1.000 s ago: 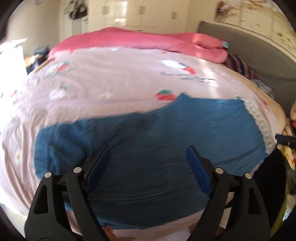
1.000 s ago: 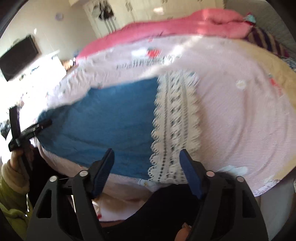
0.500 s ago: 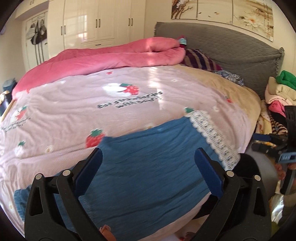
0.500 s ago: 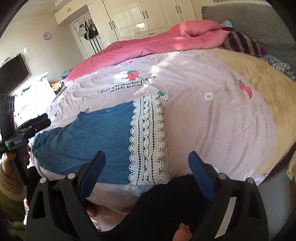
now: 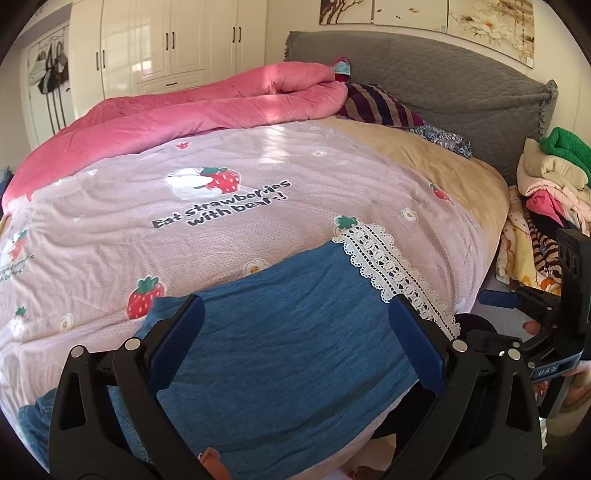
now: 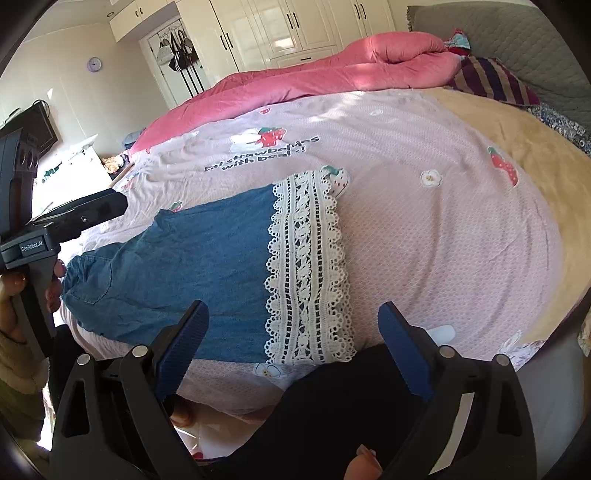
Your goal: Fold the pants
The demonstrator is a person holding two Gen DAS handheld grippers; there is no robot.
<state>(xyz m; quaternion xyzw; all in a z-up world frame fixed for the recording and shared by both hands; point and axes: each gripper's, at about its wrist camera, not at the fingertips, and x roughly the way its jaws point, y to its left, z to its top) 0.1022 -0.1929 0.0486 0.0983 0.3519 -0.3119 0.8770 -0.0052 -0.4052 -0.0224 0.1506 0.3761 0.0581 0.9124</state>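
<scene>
Left gripper [image 5: 295,343]: jaws spread wide, nothing between the blue pads, held above the near edge of the bed. Right gripper [image 6: 293,349]: likewise spread and empty, over the same near edge, further toward the lace end.

Pants [image 5: 280,347]: blue denim, lying flat along the near edge of the bed on the pink strawberry sheet [image 5: 221,229]. White lace hem [image 6: 306,269] at the end toward the headboard side; waist end with a pocket [image 6: 90,280] toward the foot of the bed. Fabric lightly wrinkled, the lower edge close to the mattress edge.

In the right wrist view the left gripper's handle sits at the left margin, gripped by a hand [image 6: 16,284], off the bed edge near the waist end.

Further out: rolled pink duvet [image 5: 184,110] along the far side of the bed, striped pillow [image 5: 376,105] against the grey headboard [image 5: 461,81], tan blanket [image 5: 443,162] at the headboard end. Pile of clothes [image 5: 550,177] beside the bed. White wardrobe [image 6: 295,29] at the back wall.
</scene>
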